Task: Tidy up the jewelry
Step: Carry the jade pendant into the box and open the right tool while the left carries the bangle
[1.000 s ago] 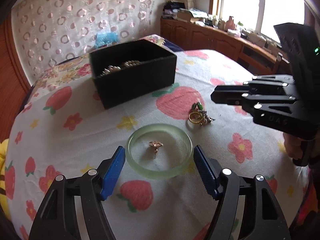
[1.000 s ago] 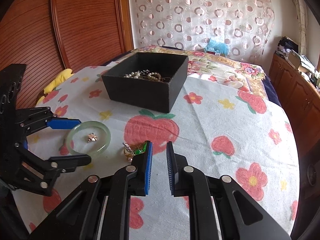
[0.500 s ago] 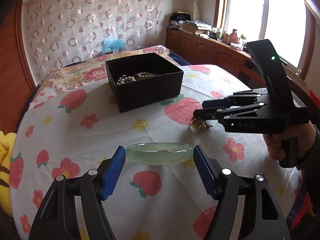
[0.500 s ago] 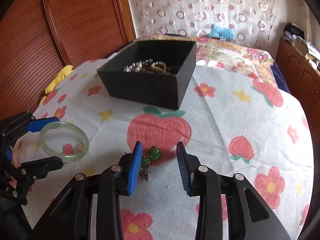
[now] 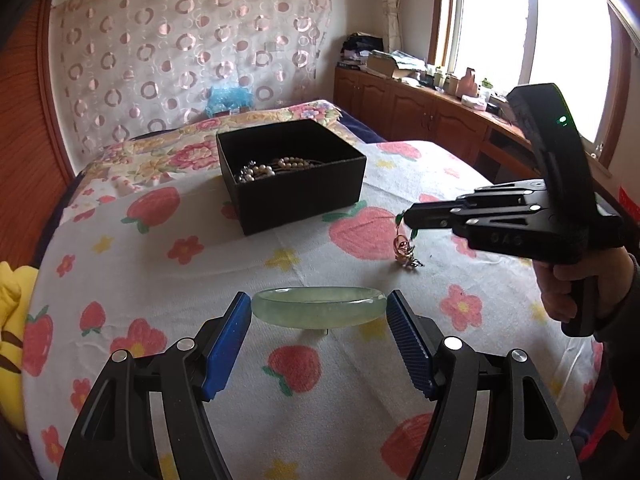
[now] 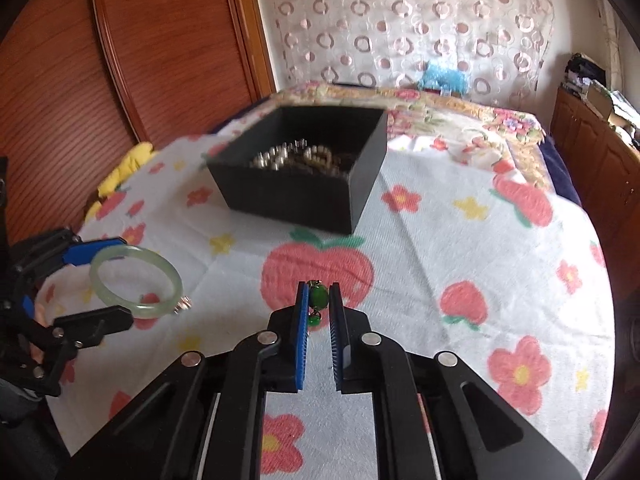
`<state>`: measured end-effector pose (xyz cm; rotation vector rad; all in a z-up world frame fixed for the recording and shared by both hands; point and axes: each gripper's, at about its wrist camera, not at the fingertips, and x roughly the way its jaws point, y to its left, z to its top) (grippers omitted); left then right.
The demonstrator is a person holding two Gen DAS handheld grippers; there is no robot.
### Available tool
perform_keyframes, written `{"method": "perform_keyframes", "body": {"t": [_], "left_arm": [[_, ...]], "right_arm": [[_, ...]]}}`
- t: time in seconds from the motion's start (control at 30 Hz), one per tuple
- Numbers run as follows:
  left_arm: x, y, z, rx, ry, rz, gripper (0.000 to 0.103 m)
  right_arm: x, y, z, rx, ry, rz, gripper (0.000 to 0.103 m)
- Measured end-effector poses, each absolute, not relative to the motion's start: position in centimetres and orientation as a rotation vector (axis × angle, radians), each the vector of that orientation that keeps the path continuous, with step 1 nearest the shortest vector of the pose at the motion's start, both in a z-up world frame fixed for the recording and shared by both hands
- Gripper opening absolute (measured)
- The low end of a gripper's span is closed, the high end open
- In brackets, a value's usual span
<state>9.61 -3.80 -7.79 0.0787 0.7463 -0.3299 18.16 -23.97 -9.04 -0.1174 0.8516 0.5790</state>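
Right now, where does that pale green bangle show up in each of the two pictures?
Left wrist view: the pale green bangle sits low in the middle, edge-on, between the left tongs.
Right wrist view: the bangle is at the far left, seen as an open ring.
Shared landmark: the black jewelry box behind it.

Daylit window (image 5: 560, 40) above wooden cabinets (image 5: 420, 112); circle-patterned curtain (image 5: 180, 60) behind.

Right gripper (image 6: 318, 304): jaws just closed on green pendant (image 6: 319, 297). Black box (image 6: 304, 196): pearls inside. Left gripper (image 6: 102, 282): holds jade bangle (image 6: 136, 280).
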Motion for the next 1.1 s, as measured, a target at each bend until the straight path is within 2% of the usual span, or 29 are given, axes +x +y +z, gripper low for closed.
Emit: {"method": "perform_keyframes", "body": {"t": [0.6, 1.1], "left_arm": [[9.0, -3.2, -5.8, 0.060, 0.680, -0.318, 0.067], [11.2, -1.7, -3.6, 0.051, 0.633, -0.279, 0.067]], "right_arm": [[16.8, -23.6, -3.0, -0.146, 0.699, 0.578, 0.011], [20.9, -20.2, 0.8, -0.146, 0.613, 0.560, 0.011]]}}
